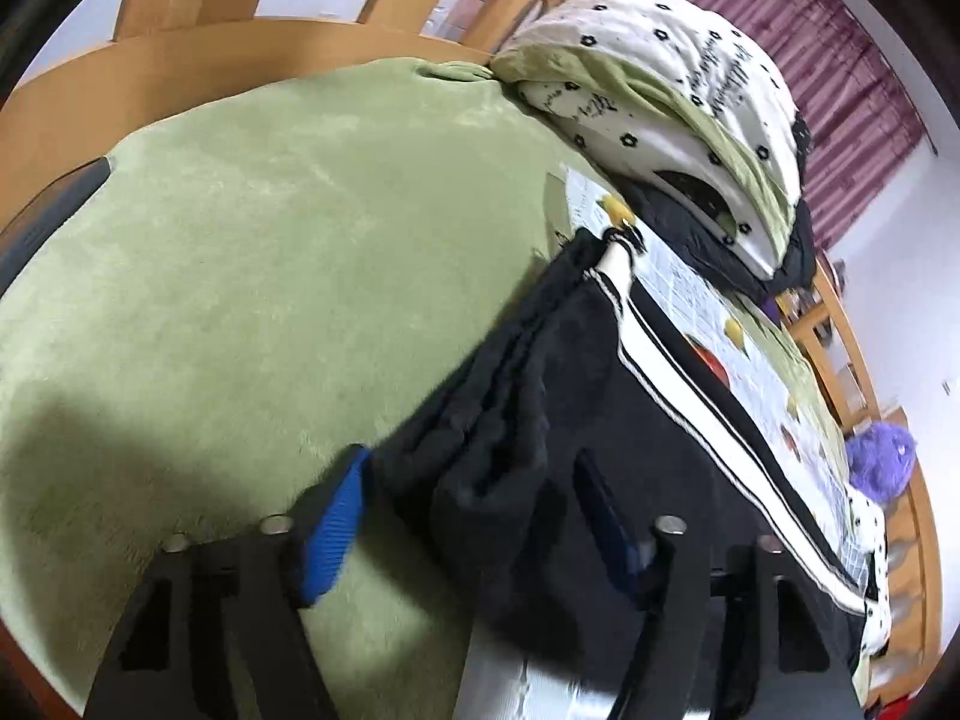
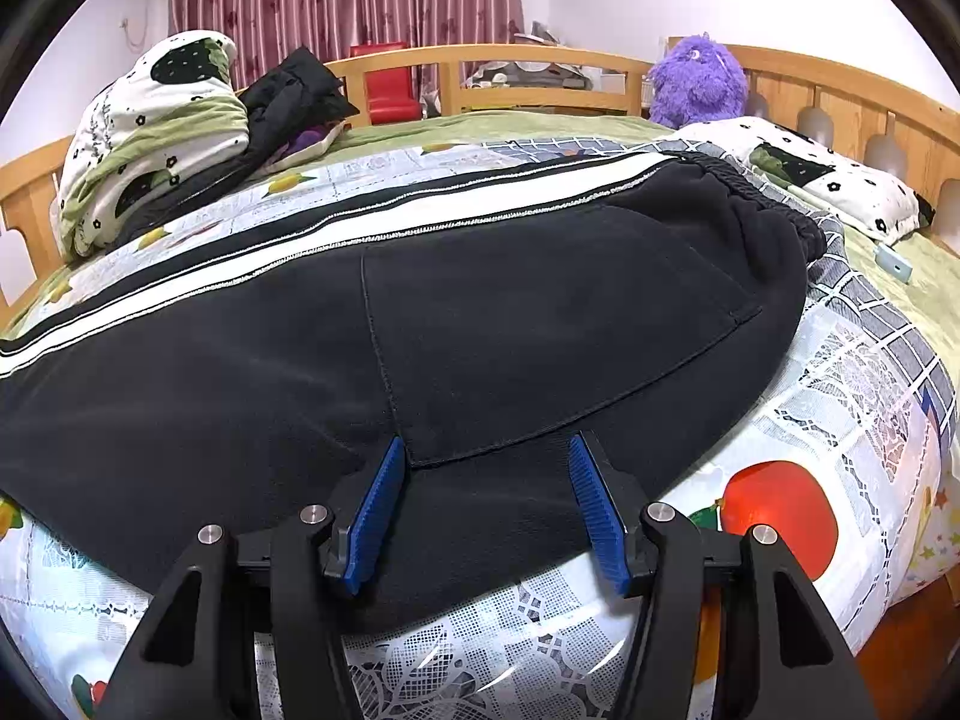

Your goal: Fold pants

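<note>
Black pants [image 2: 480, 324] with a white side stripe lie flat across the patterned bed cover, waistband at the right, back pocket facing up. My right gripper [image 2: 483, 498] is open, its blue pads [image 2: 375, 516] straddling the pocket's lower edge near the front of the pants. In the left wrist view the leg ends [image 1: 516, 420] are bunched in folds. My left gripper [image 1: 468, 516] is open around that bunched cuff end, one blue pad [image 1: 333, 534] on the green blanket side, the other partly hidden by black cloth.
A green blanket [image 1: 270, 240] covers the bed's far part. A folded flowered quilt [image 2: 150, 138] and dark jacket [image 2: 288, 96] sit at one end. A purple plush toy [image 2: 696, 81], a pillow [image 2: 828, 180] and wooden bed rails [image 2: 540, 60] stand beyond the pants.
</note>
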